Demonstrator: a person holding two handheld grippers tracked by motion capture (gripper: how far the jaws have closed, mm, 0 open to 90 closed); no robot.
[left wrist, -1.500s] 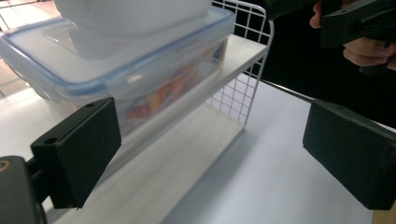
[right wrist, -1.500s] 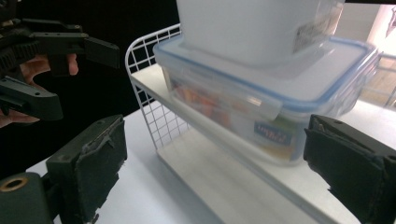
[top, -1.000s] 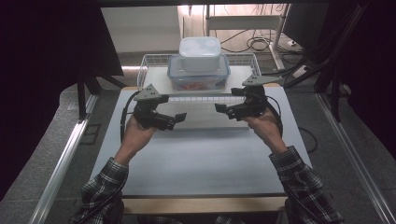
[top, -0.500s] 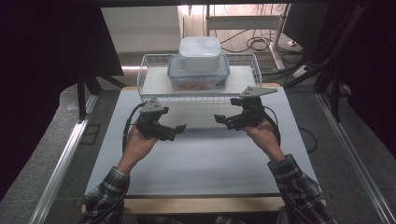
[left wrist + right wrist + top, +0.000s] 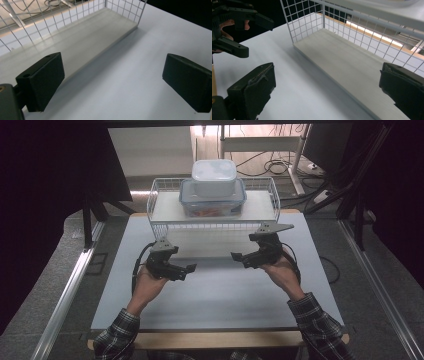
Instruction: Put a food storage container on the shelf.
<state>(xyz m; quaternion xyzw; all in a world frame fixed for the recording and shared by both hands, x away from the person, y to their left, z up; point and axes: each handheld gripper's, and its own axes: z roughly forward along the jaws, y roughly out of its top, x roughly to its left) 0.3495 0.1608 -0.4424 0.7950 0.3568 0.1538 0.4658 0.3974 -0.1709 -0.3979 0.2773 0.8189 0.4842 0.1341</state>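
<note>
White wire rack (image 5: 160, 202), blue-rimmed box (image 5: 212, 199), black tools, plaid sleeves (image 5: 320, 327)

High view: cam above person's side, faces fwd and down over counter (image 5: 220, 295). Both tongs views sit low and close, aimed along own jaws at the wire rack (image 5: 75, 42) (image 5: 342, 57) (image 5: 212, 215), shared by all three.
</note>
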